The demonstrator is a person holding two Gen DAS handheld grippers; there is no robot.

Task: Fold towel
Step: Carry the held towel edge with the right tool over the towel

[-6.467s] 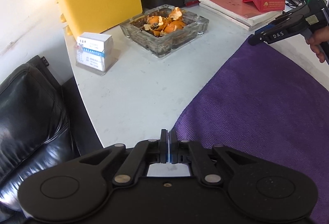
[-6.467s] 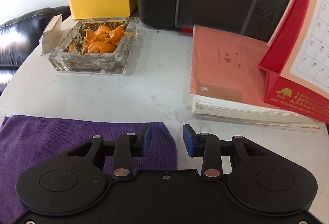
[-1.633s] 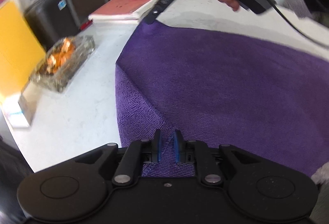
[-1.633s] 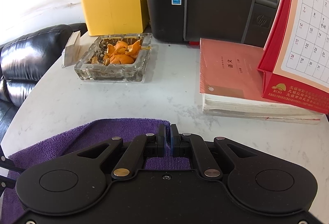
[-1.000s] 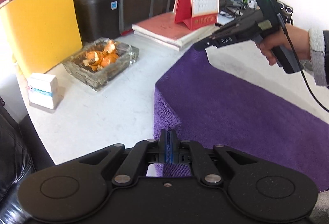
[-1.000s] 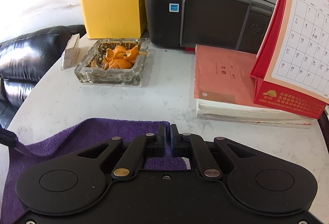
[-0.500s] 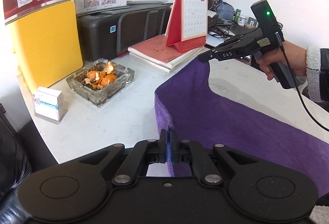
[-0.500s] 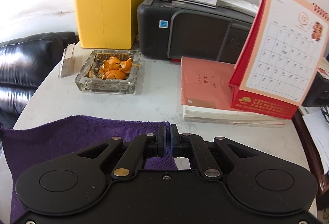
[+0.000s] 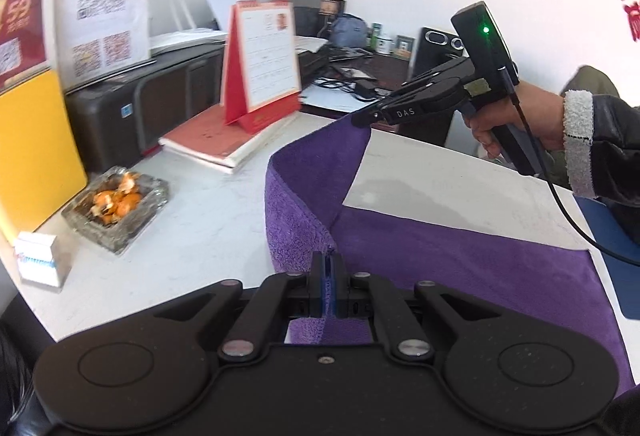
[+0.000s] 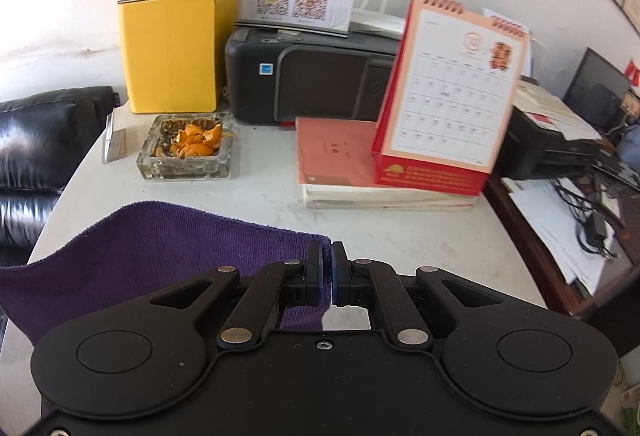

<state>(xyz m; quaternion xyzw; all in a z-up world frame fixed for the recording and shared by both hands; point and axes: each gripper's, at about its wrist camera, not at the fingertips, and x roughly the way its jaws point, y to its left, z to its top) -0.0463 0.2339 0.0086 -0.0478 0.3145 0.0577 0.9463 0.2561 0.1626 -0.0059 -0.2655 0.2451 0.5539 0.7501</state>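
One corner of the purple towel (image 9: 460,260) is pinched in the closed left gripper (image 9: 328,278), another in the closed right gripper (image 10: 328,276); its far edge is lifted off the table (image 9: 192,232) between them.

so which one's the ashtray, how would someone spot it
Start at the yellow box by the black printer at the back of the white table. The ashtray sits just in front of the box: a square, clear glass dish, the only thing holding orange peel.
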